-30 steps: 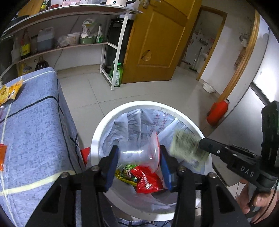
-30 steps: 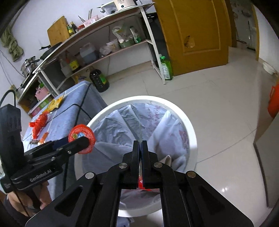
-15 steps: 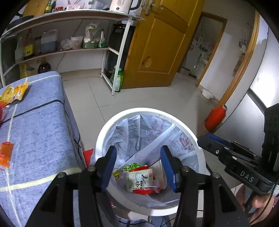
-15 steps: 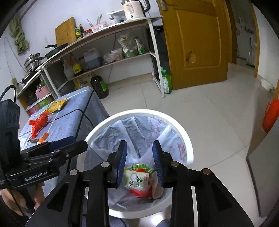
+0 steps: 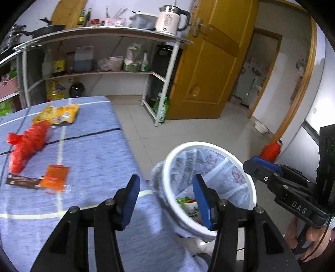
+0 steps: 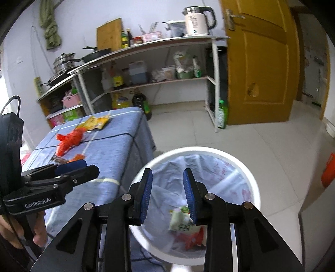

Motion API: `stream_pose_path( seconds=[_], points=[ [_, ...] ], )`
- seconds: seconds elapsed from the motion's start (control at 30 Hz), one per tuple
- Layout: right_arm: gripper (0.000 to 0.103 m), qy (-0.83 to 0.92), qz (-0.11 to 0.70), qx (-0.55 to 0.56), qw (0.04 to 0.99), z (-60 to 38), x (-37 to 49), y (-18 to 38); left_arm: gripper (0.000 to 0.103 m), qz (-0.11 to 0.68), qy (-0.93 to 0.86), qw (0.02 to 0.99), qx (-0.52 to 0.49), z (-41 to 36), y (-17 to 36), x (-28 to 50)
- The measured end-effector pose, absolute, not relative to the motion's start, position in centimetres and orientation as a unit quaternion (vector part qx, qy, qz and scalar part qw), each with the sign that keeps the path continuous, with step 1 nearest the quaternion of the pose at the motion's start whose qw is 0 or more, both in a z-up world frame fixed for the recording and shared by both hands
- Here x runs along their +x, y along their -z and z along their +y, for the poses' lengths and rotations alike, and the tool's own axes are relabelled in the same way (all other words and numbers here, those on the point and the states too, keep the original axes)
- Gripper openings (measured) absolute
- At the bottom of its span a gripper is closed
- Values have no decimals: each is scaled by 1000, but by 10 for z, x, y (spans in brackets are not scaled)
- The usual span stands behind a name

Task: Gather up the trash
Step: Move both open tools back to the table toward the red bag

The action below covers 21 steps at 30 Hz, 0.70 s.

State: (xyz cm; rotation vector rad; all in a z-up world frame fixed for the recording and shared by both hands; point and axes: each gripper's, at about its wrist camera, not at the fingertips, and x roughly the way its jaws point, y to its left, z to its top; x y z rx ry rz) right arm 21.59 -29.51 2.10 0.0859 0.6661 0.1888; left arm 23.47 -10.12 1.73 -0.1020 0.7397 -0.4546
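This is a kitchen in a home. A long metal shelf (image 6: 146, 48) runs along the wall. On top stand a white kettle (image 6: 197, 19), a black pan (image 6: 97, 53), steel pots (image 6: 61, 63), a wooden cutting board (image 6: 108, 34) and sauce bottles (image 6: 125, 38). Lower down are oil jugs (image 6: 137, 72) and bags of food. The floor (image 6: 240, 134) is pale tile. A brown wooden door (image 6: 261, 62) stands open. A small table with a blue cloth (image 6: 117, 142) sits beside a white trash bin (image 6: 249, 180).
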Motion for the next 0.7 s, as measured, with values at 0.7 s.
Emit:
stream_pose_path(
  seconds=[0.7],
  points=[
    [48,-272,340,-19,900,-157,255,-24,60,339,57,936,-80,79,-13,246]
  ],
)
